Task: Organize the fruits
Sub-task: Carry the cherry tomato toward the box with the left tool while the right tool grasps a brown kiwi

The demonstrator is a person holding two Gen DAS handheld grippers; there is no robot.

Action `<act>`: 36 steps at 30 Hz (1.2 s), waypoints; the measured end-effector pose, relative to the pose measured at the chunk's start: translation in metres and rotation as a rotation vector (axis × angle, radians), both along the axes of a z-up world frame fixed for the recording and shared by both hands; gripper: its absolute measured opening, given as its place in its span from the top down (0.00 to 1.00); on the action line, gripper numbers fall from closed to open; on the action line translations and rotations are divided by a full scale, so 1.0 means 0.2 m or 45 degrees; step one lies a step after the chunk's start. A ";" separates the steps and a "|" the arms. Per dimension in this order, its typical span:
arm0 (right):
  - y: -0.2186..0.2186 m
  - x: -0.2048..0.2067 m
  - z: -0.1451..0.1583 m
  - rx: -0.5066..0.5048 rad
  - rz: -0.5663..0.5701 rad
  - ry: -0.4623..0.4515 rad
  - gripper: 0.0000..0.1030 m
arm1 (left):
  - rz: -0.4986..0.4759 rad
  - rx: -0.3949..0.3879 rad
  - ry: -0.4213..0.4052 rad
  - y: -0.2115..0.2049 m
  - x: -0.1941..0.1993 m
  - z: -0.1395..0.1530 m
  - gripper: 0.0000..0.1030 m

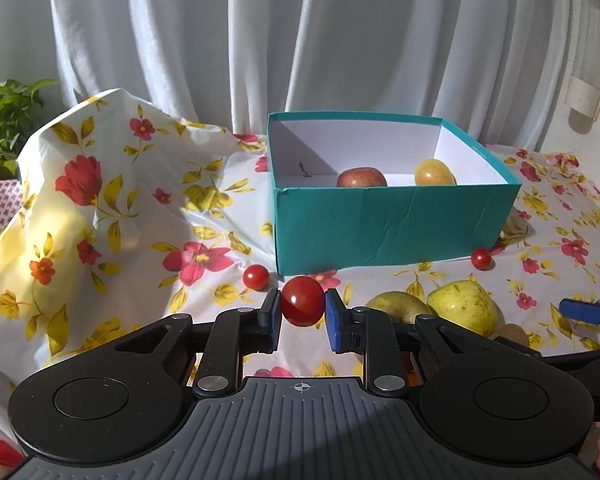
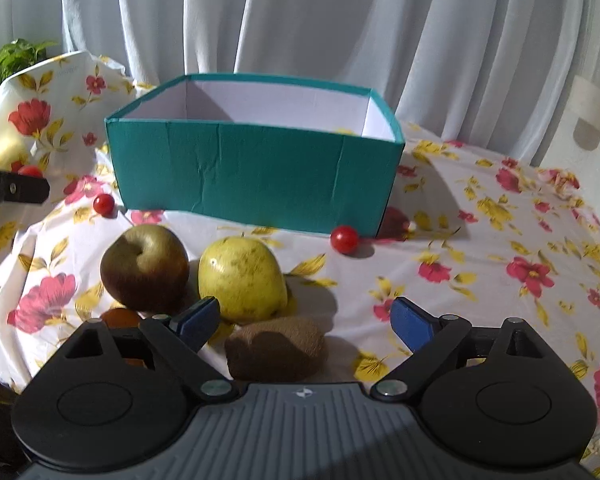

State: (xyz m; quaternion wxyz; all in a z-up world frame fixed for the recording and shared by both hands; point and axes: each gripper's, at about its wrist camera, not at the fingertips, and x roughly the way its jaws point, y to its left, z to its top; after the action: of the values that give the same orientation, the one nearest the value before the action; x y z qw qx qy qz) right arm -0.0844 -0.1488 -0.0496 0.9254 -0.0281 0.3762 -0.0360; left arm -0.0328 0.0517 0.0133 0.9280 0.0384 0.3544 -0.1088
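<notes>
Two fruits lie in the teal box [image 1: 380, 232]; my left gripper [image 1: 302, 312] clamps a cherry tomato [image 1: 302, 306], my right gripper [image 2: 304, 320] gapes above the kiwi [image 2: 276, 346], several fruits remaining outside.

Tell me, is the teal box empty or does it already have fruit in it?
Not empty. The left wrist view shows a red apple and a yellow fruit inside the box.

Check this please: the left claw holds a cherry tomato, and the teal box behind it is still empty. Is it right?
Not quite. The left claw does hold a cherry tomato, but the teal box is not empty: the left wrist view shows a red apple and a yellow fruit inside.
</notes>
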 end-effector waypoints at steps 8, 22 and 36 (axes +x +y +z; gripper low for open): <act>0.00 0.05 -0.08 0.011 0.026 0.082 0.14 | -0.001 -0.008 -0.001 0.01 -0.02 0.03 0.75; -0.03 0.12 -0.16 0.081 0.090 0.174 0.30 | 0.002 -0.002 0.014 -0.01 -0.01 0.04 0.75; -0.05 0.11 -0.12 0.115 0.085 0.115 0.34 | -0.011 0.024 -0.002 -0.05 0.01 0.05 0.75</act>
State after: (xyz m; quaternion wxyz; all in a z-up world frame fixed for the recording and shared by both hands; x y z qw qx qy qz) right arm -0.0633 -0.1589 -0.0741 0.9086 -0.0005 0.4175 0.0133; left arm -0.0299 0.0424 0.0241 0.9274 0.0490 0.3544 -0.1094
